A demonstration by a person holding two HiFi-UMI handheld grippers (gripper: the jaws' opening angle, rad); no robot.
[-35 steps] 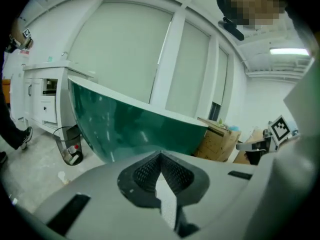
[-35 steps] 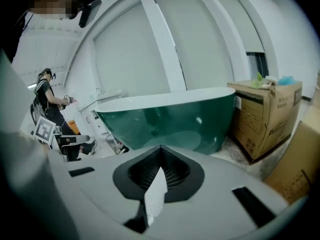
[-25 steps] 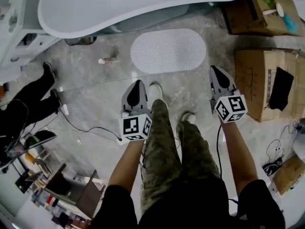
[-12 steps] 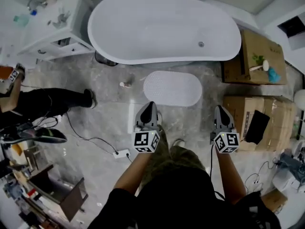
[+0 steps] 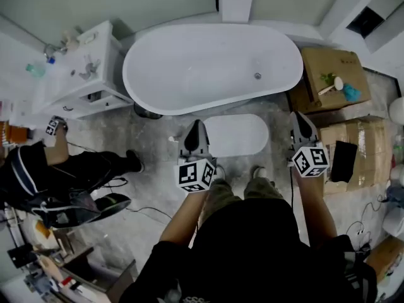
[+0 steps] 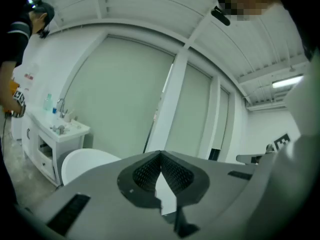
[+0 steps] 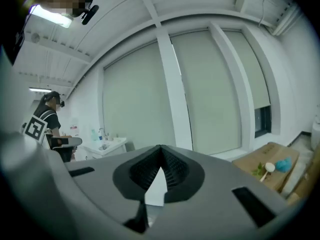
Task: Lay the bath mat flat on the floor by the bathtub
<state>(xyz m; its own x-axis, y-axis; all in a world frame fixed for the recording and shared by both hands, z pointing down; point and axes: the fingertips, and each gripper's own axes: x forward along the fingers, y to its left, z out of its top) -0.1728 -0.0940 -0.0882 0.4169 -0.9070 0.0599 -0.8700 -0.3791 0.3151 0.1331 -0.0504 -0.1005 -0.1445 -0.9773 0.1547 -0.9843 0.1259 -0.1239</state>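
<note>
L gripper, R gripper fingers closed, empty; mat flat by tub, btwn them, untouched.

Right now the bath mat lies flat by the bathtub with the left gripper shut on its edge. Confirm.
Wrong on the grip: the left gripper is shut on nothing, as the left gripper view shows. The bath mat does lie flat by the bathtub.
</note>
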